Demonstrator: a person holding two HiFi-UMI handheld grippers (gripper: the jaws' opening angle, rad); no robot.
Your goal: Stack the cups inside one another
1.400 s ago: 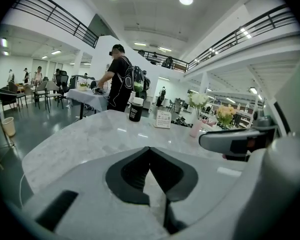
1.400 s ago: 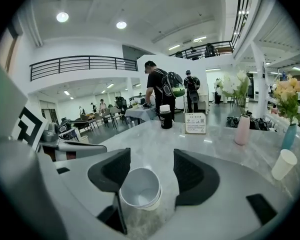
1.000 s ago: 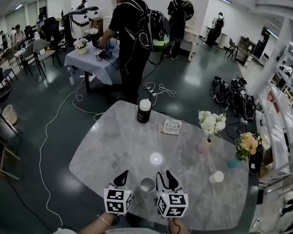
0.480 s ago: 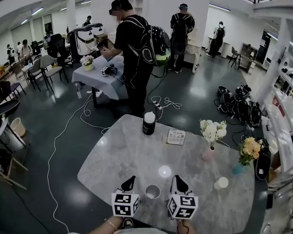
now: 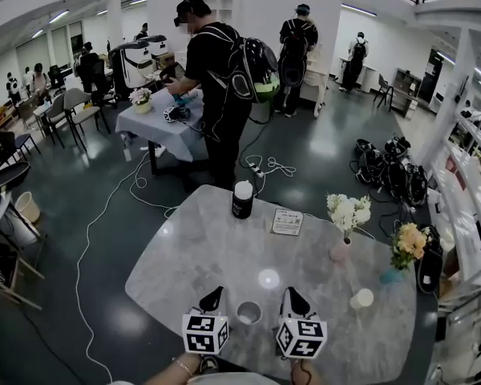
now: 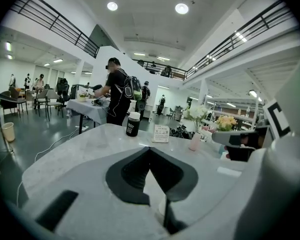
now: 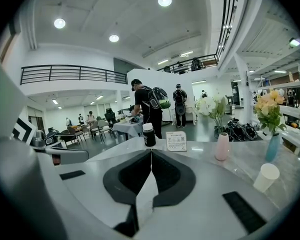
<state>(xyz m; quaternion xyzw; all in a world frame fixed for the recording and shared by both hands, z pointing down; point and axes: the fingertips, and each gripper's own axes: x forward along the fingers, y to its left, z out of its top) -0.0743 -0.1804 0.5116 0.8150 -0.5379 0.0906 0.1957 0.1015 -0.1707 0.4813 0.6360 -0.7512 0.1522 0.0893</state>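
From my head camera I look down on a grey marbled table (image 5: 192, 255). My left gripper (image 5: 213, 297) and right gripper (image 5: 293, 297) sit at its near edge, each showing as one dark wedge above its marker cube. A paper cup (image 5: 248, 313) stands upright between them, mouth up. A second cup (image 5: 361, 298) stands well off to the right. Farther along I see a black bottle (image 5: 242, 200) with a white lid, a printed card (image 5: 287, 221) near it, and a pink vase (image 5: 337, 251) of white flowers.
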